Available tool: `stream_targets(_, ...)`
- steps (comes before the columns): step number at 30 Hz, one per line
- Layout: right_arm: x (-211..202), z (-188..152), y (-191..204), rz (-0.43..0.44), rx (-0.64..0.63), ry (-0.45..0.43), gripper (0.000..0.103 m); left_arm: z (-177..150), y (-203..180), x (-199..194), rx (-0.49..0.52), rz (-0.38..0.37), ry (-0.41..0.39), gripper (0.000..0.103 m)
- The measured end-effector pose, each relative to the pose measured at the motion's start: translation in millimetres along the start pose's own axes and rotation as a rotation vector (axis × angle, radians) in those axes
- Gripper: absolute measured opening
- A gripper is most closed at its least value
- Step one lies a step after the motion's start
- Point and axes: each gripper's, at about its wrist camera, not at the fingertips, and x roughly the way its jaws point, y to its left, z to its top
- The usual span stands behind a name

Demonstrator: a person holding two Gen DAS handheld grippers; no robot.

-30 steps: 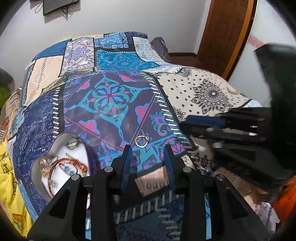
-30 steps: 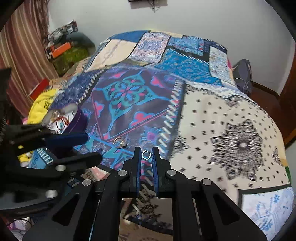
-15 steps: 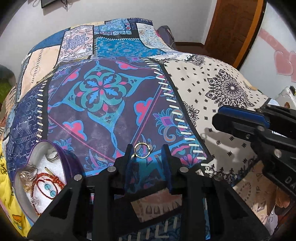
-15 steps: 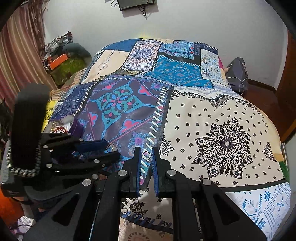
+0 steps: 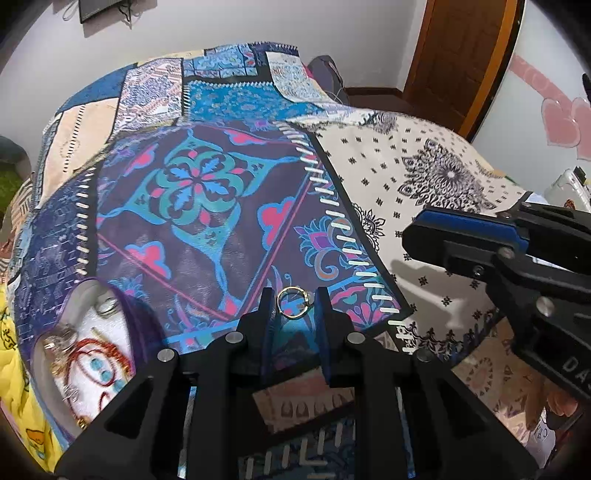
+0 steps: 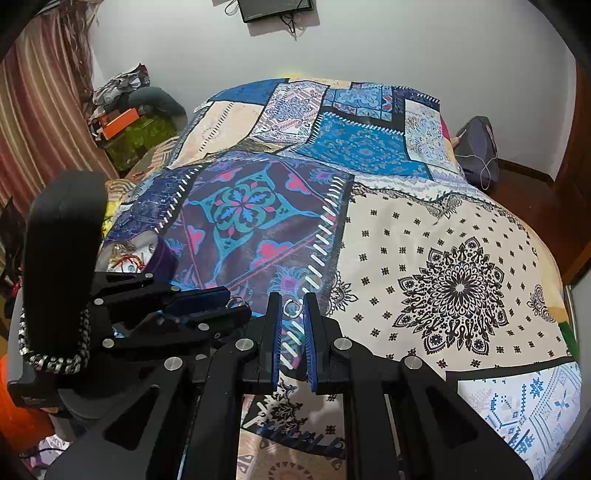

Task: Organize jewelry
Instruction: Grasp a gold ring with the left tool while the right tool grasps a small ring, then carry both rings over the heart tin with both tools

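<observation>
Two black handheld grippers with blue finger pads work over a bed covered by one patchwork bedspread printed in purple, turquoise, pink, blue and cream panels.

The left gripper points down at the purple panel. One thin gold ring lies on the fabric between its fingertips. Its jaws are closing around the ring, and a small gap shows on each side, so the pads do not yet press on it.

The right gripper hangs just beside the left one, over the seam where the purple panel meets the cream panel. Its jaws are drawn close together and pinch one small silver ring at their tips.

That makes two rings in or between the grippers, one gold and one silver. In the right wrist view a ring also shows at the left gripper's tips.

One round jewellery box with a purple wall and a white padded floor sits on the bedspread at the lower left of the left wrist view, near the left gripper. It holds a tangle of pieces: one red beaded loop with turquoise stones, plus several gold and silver items too jumbled to count.

White letters on the right gripper's body read "DA" before the frame cuts them off. Other print below it is too blurred to read.

One wooden door stands behind the bed, and one dark screen hangs on the white wall.
</observation>
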Motion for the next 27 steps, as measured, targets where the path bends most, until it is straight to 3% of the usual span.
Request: stream_targets(27, -44, 45, 84, 0.049, -0.070, -0.169, 0.010, -14, 75, -153, -0.129, 0.053, -0.300, 0.020)
